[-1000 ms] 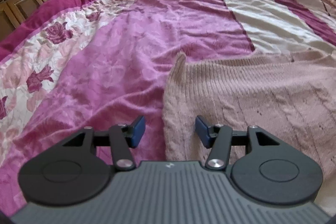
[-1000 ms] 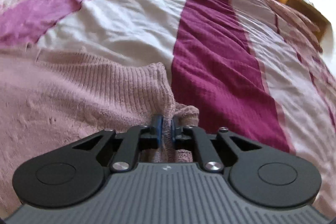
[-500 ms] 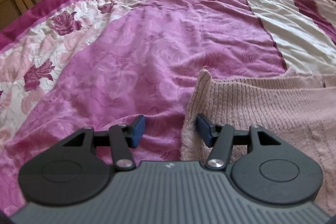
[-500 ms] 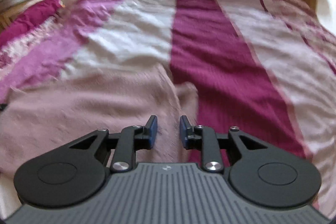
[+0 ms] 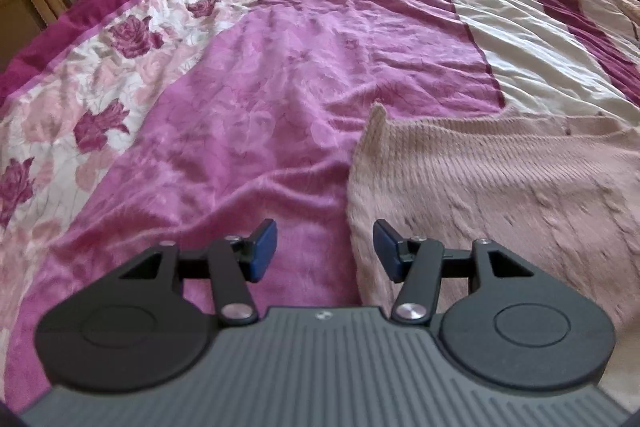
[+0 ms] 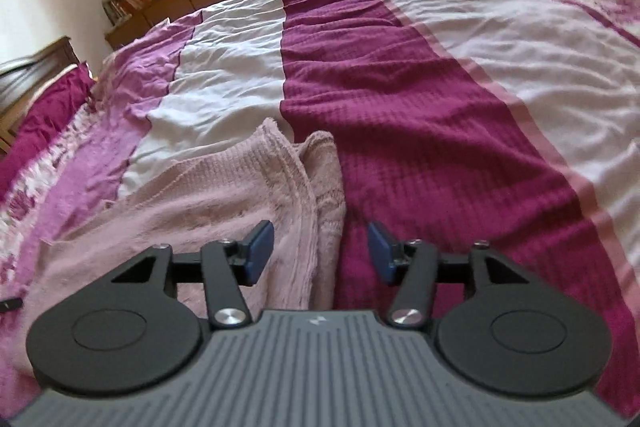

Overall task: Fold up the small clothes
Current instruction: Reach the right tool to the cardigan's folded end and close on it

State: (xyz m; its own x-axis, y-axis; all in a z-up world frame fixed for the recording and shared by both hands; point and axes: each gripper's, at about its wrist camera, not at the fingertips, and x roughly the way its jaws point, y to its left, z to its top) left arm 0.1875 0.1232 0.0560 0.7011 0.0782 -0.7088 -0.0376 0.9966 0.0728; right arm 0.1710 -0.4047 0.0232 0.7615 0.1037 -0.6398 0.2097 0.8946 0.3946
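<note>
Since a second earlier my right tool (image 6: pixel 320 251) had let go of the sweater (image 6: pixel 224 195): its jaws had just been opening, and the doubled knit edge lay loose between the blue pads (image 6: pixel 260 247) with neither one pressing it. That view had also rolled, so the bed (image 6: pixel 420 107) sat tilted. My left tool (image 5: pixel 325 251) stood half open and held nothing, one pad over the sweater's (image 5: pixel 480 187) left edge and the other over the pink bedspread (image 5: pixel 280 87). The sweater lay spread flat on the bed, its far corner poking up a little.
</note>
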